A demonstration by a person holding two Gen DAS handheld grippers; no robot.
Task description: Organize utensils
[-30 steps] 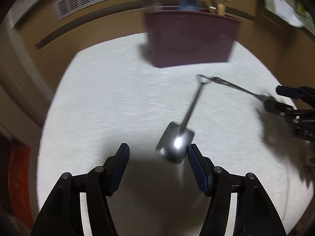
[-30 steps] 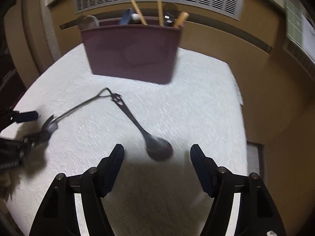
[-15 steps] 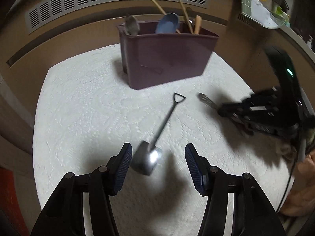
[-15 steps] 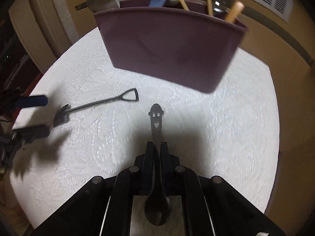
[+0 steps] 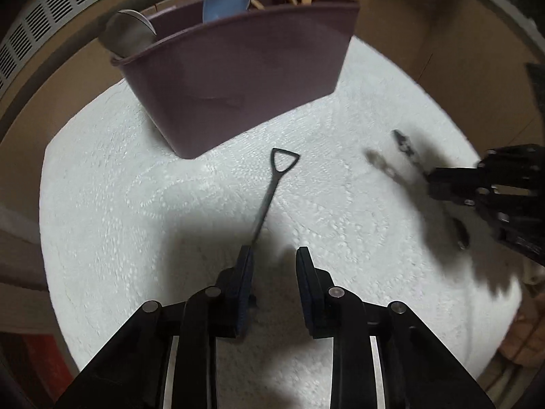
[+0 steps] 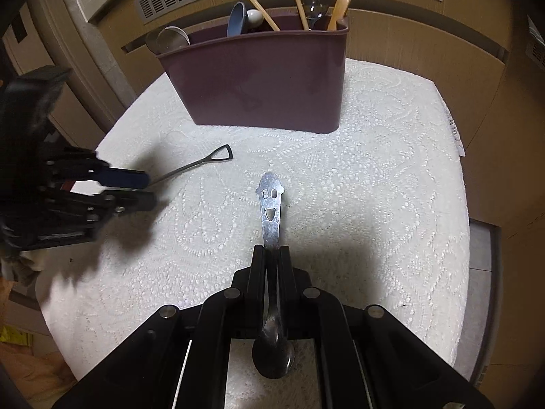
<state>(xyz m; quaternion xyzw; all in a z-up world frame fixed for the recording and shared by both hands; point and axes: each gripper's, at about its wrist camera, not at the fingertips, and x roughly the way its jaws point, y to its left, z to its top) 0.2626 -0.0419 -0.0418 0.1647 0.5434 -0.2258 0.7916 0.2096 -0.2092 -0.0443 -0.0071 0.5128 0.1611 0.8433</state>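
Steel is showing between your right gripper (image 6: 271, 255)'s jaws: they are pinching tight on the smiley-face spoon (image 6: 270, 211), whose cut-out handle is sticking out toward the maroon utensil caddy (image 6: 262, 75) standing at the far edge of the white lace-covered table (image 6: 374, 177). Your left gripper (image 5: 274, 272) is closing its jaws, still narrowly apart, around the shovel-shaped spoon (image 5: 269, 191); that one is lying near the table's middle, its triangular loop pointing at the caddy, its scoop hidden behind the fingers.

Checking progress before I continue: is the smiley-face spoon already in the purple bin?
No, the smiley-face spoon is clamped in the right gripper, short of the purple bin.
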